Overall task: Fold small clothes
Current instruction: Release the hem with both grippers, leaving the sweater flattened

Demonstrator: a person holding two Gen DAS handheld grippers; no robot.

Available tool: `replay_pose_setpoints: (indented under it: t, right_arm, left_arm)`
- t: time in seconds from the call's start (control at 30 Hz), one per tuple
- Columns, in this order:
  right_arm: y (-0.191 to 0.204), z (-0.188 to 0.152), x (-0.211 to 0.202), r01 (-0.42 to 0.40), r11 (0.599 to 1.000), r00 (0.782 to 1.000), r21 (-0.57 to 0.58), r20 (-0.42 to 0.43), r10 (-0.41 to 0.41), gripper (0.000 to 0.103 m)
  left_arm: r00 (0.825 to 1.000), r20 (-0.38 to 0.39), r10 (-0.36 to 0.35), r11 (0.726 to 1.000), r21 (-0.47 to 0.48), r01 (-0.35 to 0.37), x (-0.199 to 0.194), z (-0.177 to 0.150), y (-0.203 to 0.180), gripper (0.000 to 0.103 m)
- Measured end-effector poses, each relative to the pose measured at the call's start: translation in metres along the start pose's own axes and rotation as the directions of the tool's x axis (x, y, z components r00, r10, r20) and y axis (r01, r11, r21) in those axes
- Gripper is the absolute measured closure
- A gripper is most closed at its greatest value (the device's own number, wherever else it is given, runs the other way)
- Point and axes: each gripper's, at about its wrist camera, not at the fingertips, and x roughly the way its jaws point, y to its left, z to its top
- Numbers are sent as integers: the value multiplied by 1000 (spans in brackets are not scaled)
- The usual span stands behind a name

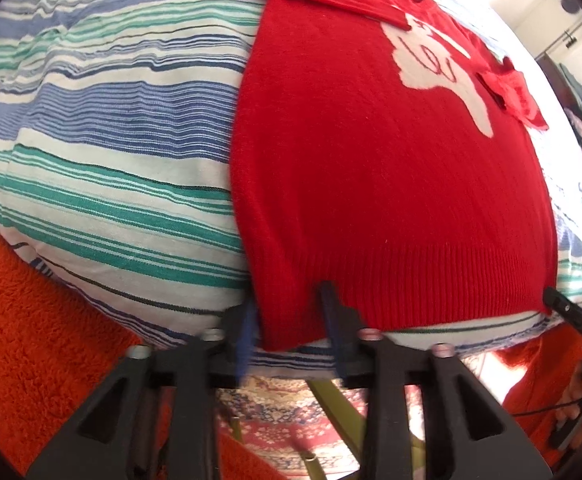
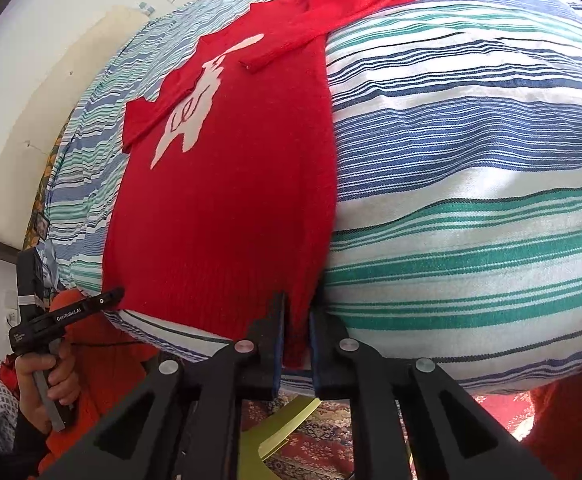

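Left wrist view, left to right: blue, green and white striped bedcover (image 1: pixel 111 152); on it lies the small red knitted sweater with a white motif (image 1: pixel 371 180), flat, both sleeves folded across the chest, ribbed hem hanging just over the near edge of the bed. Left gripper (image 1: pixel 289 312) straddles the hem's left corner; jaws apart, one finger beside the cloth, one on top, nothing pinched yet.

Right wrist view: right gripper (image 2: pixel 297 320) at the hem's other corner (image 2: pixel 295 336), jaws drawn close on a narrow strip of knit; appears clamped.

Risks, as judged:
- Grip uneven. If only the right lifts, the hem skews and the fold goes crooked.
- Left finger on top may catch one layer only; the back layer stays behind.
- Loosely laid sleeves could slide off when the hem is carried forward.
- Soft bedcover may get pinched along with the knit.
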Motion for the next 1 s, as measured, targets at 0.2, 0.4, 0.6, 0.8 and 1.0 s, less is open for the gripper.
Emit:
replay_pose_setpoints:
  t: [0.2, 0.4, 0.6, 0.8, 1.0]
  right_arm:
    - [-3, -5, -11, 16, 999, 1000, 30, -3, -16, 67]
    - [-10, -10, -33, 110, 992, 993, 59, 29, -112, 48]
    - [-28, -11, -62, 217, 964, 963, 154, 126, -237, 47]
    - [-34, -6, -80, 263, 947, 931, 186, 210, -299, 46]
    - [-41, -6, -79, 266, 942, 931, 207, 200, -306, 46]
  left_arm:
    - [996, 9, 93, 995, 40, -94, -11, -6, -5, 20]
    - [983, 164, 85, 996, -24, -82, -52, -14, 5, 20]
    - [946, 307, 109, 980, -193, -51, -75, -11, 35, 20]
    - [945, 302, 126, 950, -310, -28, -74, -9, 57, 20]
    - [932, 334, 142, 946, -323, -28, -79, -12, 61, 20]
